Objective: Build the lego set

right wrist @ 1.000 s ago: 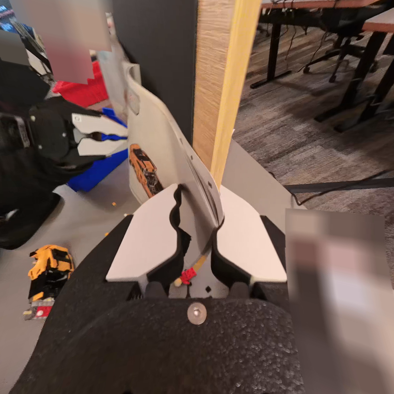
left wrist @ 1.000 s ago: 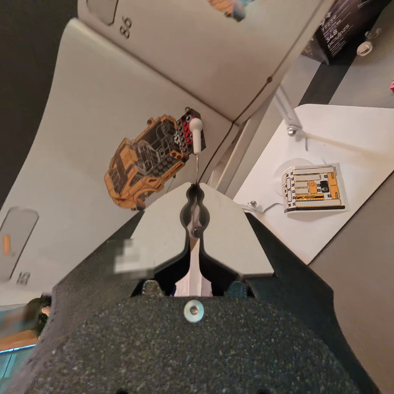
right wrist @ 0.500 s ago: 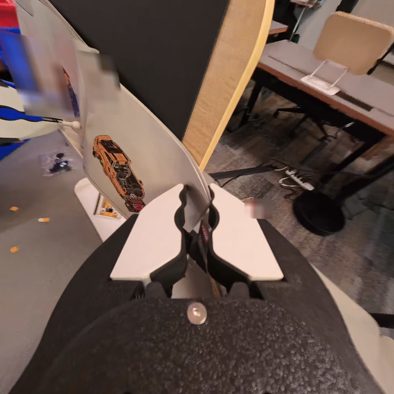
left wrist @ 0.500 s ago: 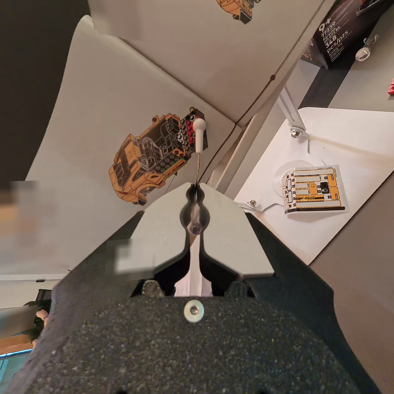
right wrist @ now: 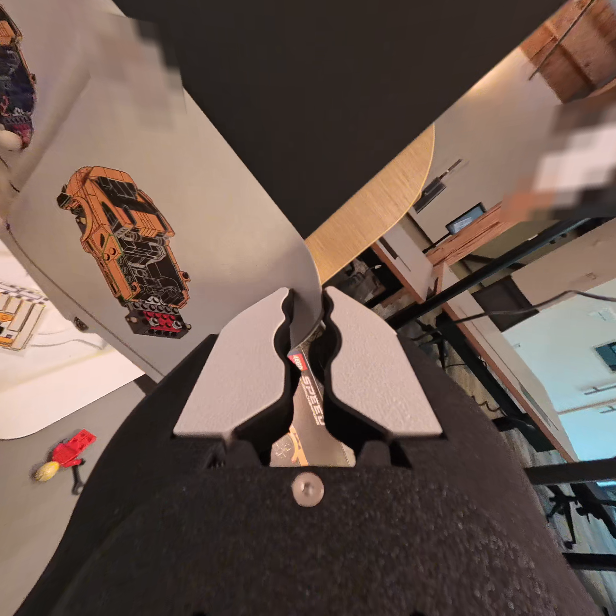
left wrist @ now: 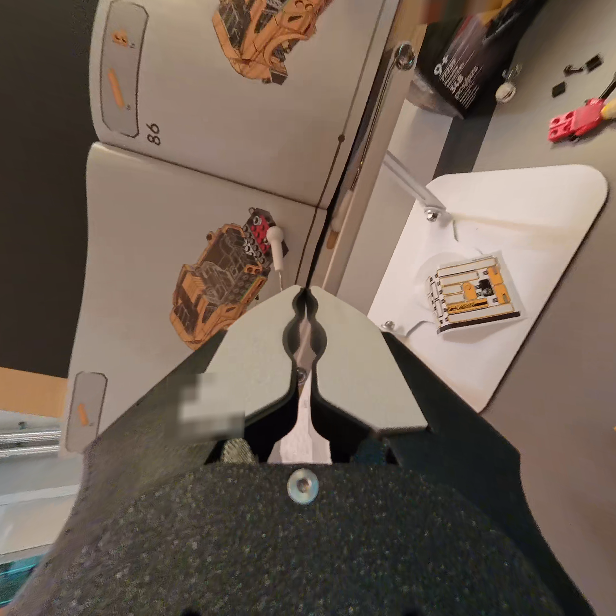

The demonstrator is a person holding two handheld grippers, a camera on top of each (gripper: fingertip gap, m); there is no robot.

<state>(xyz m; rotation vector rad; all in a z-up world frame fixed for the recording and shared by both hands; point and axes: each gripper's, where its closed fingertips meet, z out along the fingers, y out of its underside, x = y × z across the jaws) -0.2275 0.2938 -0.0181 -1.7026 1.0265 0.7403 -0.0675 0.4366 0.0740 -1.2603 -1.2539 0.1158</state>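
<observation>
The left gripper (left wrist: 305,293), at frame centre, has its fingers closed on a thin page-holder wire (left wrist: 278,250) beside the instruction booklet (left wrist: 140,266). The right gripper (right wrist: 306,296) pinches the booklet's curled edge. A sticker sheet (left wrist: 473,296) lies centre-right on the white stand base (left wrist: 533,206).
</observation>
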